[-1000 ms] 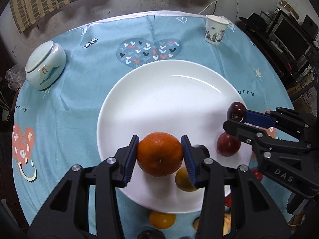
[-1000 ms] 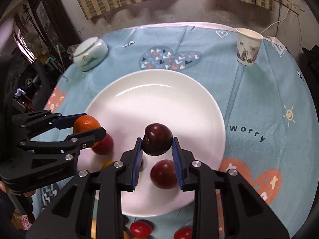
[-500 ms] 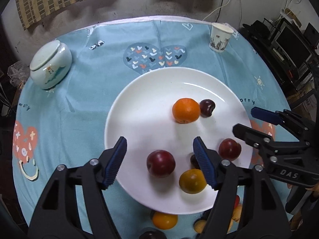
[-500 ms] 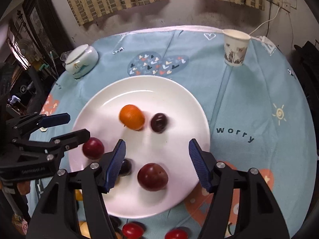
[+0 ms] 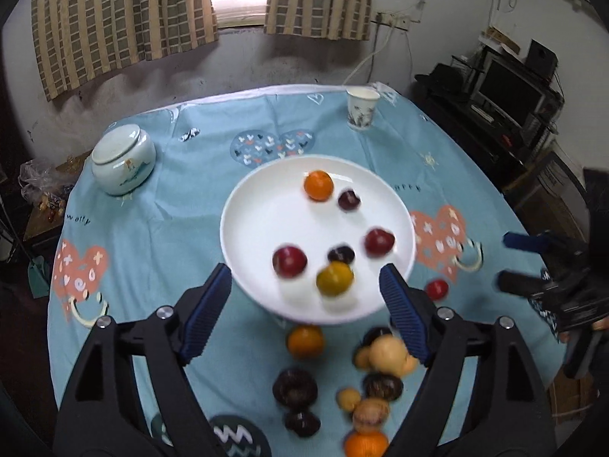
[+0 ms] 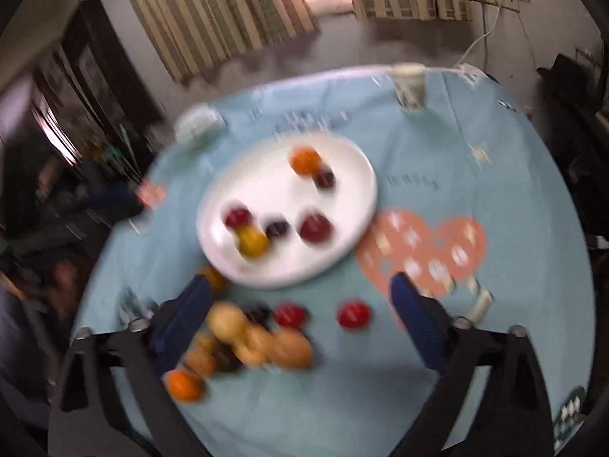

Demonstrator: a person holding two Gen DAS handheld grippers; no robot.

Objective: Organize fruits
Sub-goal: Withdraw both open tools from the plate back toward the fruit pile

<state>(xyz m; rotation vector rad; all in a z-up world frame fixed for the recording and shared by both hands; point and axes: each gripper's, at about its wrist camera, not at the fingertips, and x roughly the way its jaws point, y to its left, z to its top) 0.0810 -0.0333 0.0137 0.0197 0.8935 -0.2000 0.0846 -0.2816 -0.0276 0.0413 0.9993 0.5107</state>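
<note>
A white plate on the blue tablecloth holds several fruits: an orange, a dark plum, red plums and a yellow fruit. A pile of loose fruits lies on the cloth in front of the plate. My left gripper is open and empty, raised above the plate's near edge. My right gripper is open and empty above the loose fruit pile; its view is blurred. The plate also shows in the right wrist view.
A pale green lidded jar stands at the back left. A paper cup stands at the back right. A red fruit lies alone right of the plate. A dark patterned coaster lies near the front edge.
Both grippers let go of their fruits, the orange and a dark plum, onto the plate, opened wide, and pulled back and up away from the plate.
</note>
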